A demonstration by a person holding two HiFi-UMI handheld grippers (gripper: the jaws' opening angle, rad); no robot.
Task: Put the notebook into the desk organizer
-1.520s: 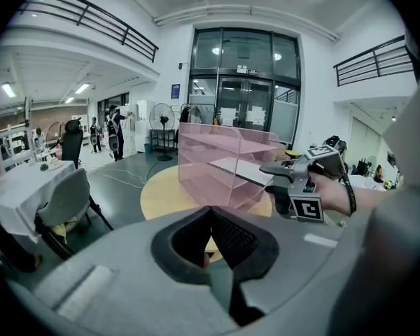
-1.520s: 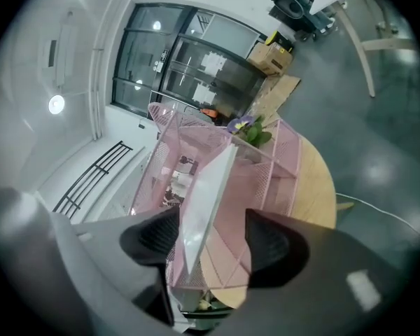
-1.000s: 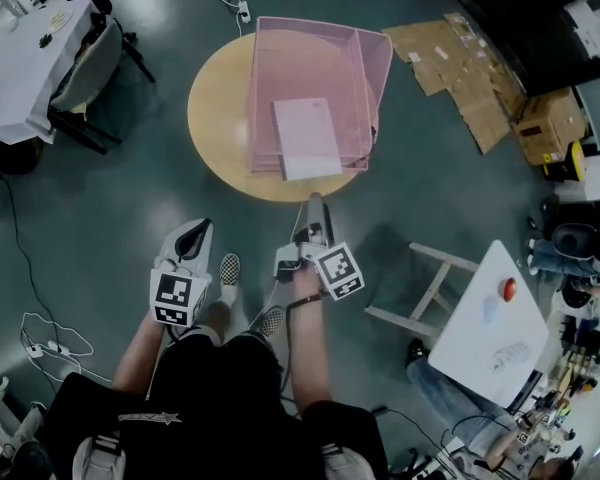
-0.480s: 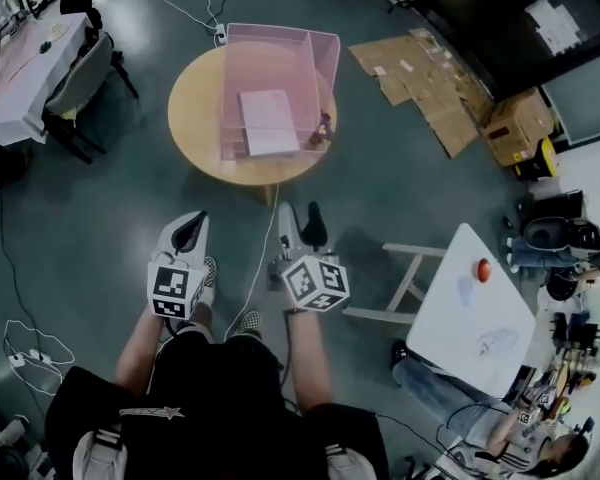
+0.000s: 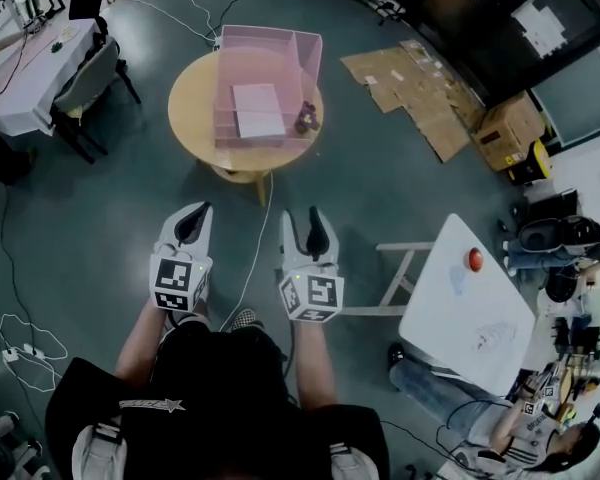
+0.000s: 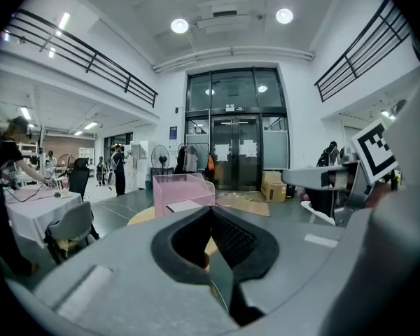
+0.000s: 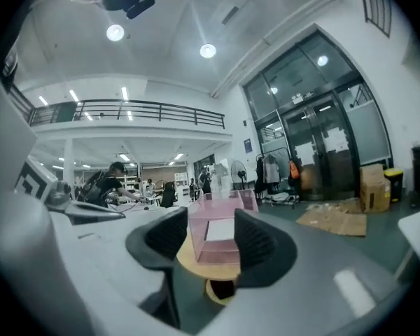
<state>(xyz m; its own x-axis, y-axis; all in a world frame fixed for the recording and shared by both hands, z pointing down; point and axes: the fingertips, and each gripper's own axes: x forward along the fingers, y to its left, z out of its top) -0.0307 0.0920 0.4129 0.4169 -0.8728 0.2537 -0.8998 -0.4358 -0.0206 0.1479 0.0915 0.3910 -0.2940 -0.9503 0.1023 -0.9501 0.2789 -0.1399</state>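
Note:
The white notebook (image 5: 258, 110) lies flat inside the pink desk organizer (image 5: 270, 48), which stands on the round wooden table (image 5: 195, 108). Both grippers hang well short of the table, above the grey floor. My left gripper (image 5: 194, 218) is shut with nothing in it; its pads meet at the tip (image 6: 210, 212). My right gripper (image 5: 304, 224) has its jaws apart and closing, with nothing between them. In the right gripper view the organizer (image 7: 196, 238) and notebook (image 7: 220, 229) show far off through the gap of the gripper (image 7: 211, 235).
A small dark object (image 5: 305, 121) sits at the organizer's right side. Flattened cardboard (image 5: 420, 83) lies on the floor to the right. A wooden frame (image 5: 392, 278) and a white table (image 5: 460, 313) stand at the right. A chair (image 5: 95, 73) and another white table (image 5: 20, 83) are at the left.
The table and organizer have drawn away and look smaller. My right gripper has pulled back from the notebook's near edge to beside my left. The notebook stays in the organizer.

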